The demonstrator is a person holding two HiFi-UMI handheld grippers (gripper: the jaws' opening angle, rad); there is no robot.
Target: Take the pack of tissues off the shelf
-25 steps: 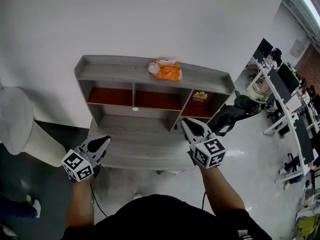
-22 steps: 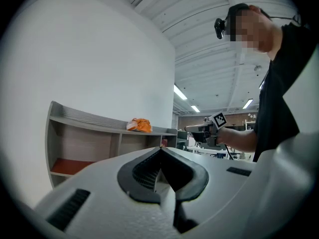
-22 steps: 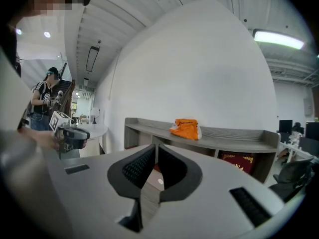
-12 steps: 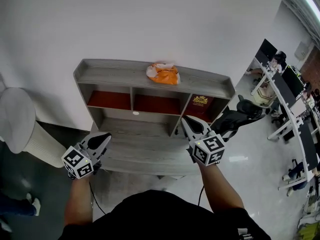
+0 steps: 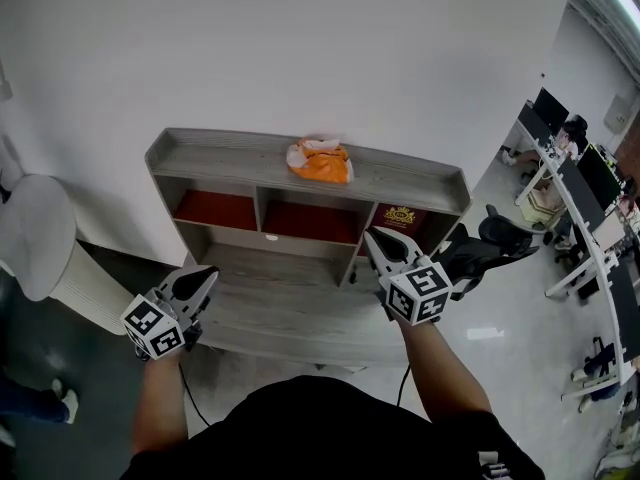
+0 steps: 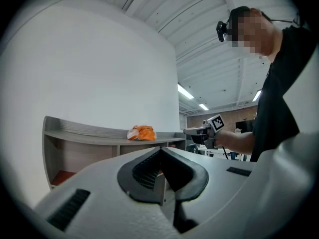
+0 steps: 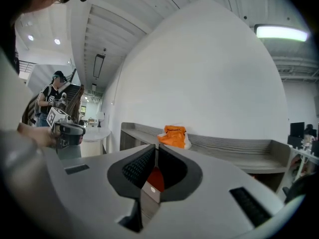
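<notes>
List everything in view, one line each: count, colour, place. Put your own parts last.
pack of tissues: one, orange and white, on the shelf's top board, near its middle
shelf: one, grey wood with three red-lined compartments, against the wall
box: one, dark red with a gold emblem, in the shelf's right compartment
round table: one, white, left of the shelf
office chair: one, black, right of the shelf
desks: a row, white with dark monitors, far right
left gripper: one, white and black, fingers shut, empty, low before the shelf
right gripper: one, white and black, fingers shut, empty, before the right compartment
forearms: two, bare, bottom of the head view
</notes>
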